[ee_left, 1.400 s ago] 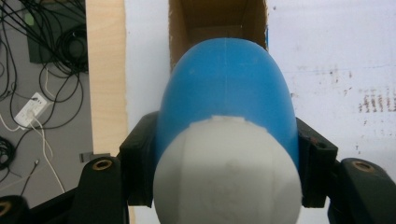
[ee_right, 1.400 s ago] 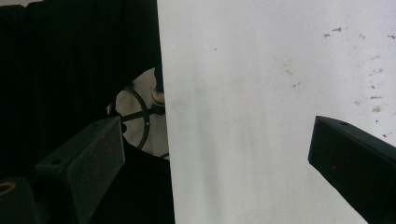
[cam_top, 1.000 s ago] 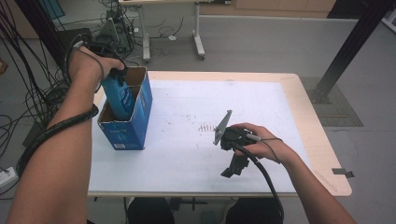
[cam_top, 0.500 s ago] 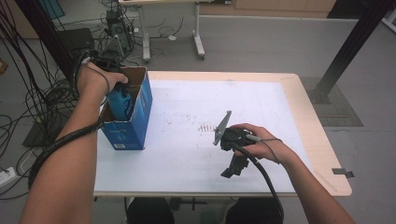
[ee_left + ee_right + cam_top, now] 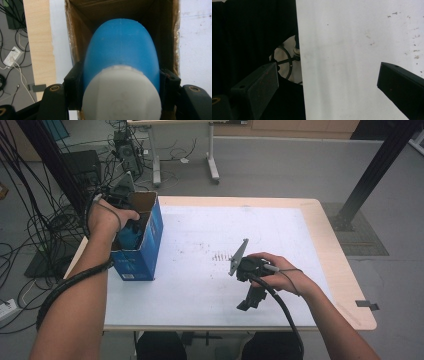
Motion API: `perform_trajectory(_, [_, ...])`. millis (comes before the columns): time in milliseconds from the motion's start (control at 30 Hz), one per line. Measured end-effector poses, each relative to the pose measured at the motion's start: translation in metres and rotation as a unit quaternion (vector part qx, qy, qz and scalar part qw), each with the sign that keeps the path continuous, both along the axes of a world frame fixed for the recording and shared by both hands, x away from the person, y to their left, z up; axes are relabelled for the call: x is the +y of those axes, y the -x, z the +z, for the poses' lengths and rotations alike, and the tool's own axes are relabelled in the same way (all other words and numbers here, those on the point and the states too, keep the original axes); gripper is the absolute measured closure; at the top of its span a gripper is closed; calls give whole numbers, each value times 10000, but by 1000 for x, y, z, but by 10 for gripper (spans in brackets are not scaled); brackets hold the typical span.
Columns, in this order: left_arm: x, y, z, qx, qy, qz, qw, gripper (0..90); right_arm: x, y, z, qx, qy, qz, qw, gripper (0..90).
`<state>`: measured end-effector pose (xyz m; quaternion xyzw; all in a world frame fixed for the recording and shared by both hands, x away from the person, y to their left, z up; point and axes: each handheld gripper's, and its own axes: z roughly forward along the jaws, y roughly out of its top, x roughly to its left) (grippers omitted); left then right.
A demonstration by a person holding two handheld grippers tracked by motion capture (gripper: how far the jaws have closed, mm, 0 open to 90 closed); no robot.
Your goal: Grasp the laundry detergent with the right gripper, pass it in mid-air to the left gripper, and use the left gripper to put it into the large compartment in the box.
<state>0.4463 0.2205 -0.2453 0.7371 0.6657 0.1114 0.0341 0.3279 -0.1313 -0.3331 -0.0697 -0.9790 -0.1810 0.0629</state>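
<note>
- left gripper [image 5: 120, 82] is clamped on a smooth, rounded blue plastic bottle [image 5: 121, 50] with a white cap, down inside the open cardboard box [image 5: 150, 227]
- right gripper [image 5: 327, 85] has its jaws wide apart, nothing in them, over the scuffed white table [image 5: 210, 270]

The right gripper [image 5: 328, 82] has its two black jaws standing wide apart with nothing between them, one at the lower left and one at the lower right. Beyond them lies the white table top [image 5: 362, 50], lightly speckled with dark marks at the far right. Left of its edge everything is dark, with a round metal fitting [image 5: 287, 60] just beside that edge.
</note>
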Motion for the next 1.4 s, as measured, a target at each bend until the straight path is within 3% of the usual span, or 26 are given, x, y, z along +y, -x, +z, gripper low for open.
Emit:
perform_trajectory(500, [0,2,-23,10,9,-17,10000,379,0,0,-1,-27,41,15,10000,35])
perform_trajectory(1400, [-3,3,-24,-24,-36,-3,10000,377,-4,0,-2,-26,-1,-5,10000,35])
